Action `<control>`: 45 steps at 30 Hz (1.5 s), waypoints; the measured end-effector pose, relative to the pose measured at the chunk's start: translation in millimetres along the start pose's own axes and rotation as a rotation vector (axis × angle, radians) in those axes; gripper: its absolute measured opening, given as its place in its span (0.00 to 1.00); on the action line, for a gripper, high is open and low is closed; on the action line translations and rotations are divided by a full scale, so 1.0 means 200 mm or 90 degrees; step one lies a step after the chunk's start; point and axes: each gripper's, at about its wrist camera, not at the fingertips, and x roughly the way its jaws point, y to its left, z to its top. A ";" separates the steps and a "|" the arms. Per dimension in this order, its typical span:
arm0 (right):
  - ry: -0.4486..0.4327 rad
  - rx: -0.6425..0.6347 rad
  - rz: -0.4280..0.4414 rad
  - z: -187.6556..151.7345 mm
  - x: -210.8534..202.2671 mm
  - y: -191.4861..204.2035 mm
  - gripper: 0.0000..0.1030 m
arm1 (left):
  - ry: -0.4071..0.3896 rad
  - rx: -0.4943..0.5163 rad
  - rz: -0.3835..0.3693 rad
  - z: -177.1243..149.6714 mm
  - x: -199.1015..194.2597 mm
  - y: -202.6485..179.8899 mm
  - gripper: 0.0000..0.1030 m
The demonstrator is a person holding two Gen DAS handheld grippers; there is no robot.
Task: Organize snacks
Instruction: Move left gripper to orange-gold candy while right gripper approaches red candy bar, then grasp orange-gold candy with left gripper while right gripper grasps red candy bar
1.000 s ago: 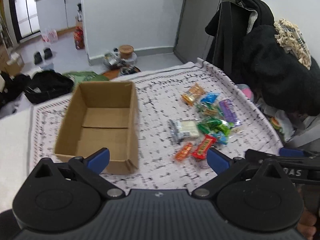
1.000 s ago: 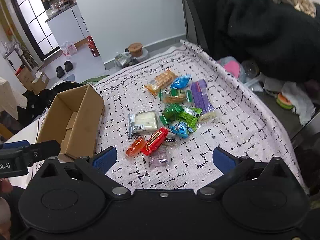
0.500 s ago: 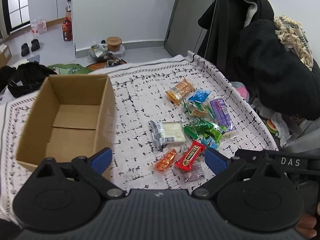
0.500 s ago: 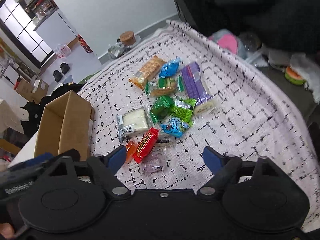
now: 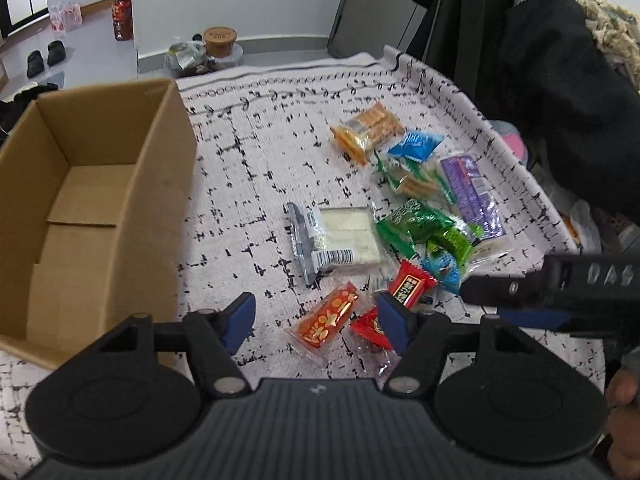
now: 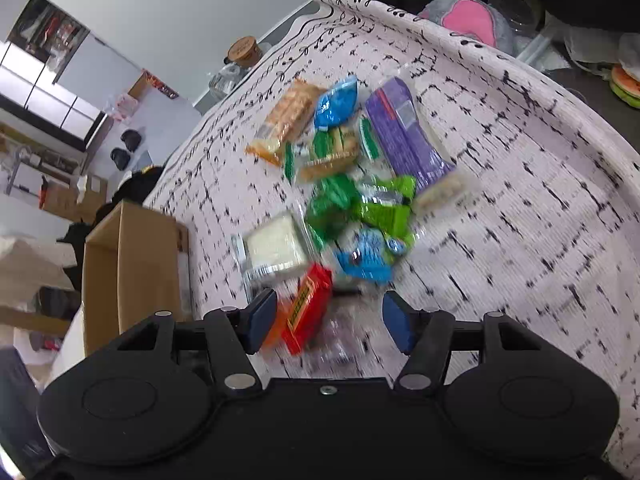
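Both claws are narrowing with nothing gripped yet — left claw (image 5: 316, 322) should straddle the orange packet (image 5: 326, 321), right claw (image 6: 329, 320) the red bar (image 6: 307, 307), separately.

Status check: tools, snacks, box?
Left tool and right tool closing over snack pile, nothing gripped. Cardboard box holds no snacks. Nothing blocking.

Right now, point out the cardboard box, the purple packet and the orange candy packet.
cardboard box (image 5: 80, 208): left wrist view, bare inside floor.
purple packet (image 6: 402, 136): right wrist view, middle of its printed face.
orange candy packet (image 5: 326, 316): left wrist view, centre of wrapper.
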 end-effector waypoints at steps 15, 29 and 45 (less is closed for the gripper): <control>0.036 0.045 -0.021 0.01 0.14 -0.02 0.53 | 0.047 -0.048 -0.029 -0.01 0.24 0.02 0.50; 0.049 0.068 -0.032 0.01 0.27 0.02 0.48 | 0.059 -0.126 -0.048 0.00 0.23 0.11 0.17; -0.008 0.058 0.044 0.04 0.14 0.05 0.02 | 0.021 -0.131 -0.043 0.06 0.05 0.13 0.03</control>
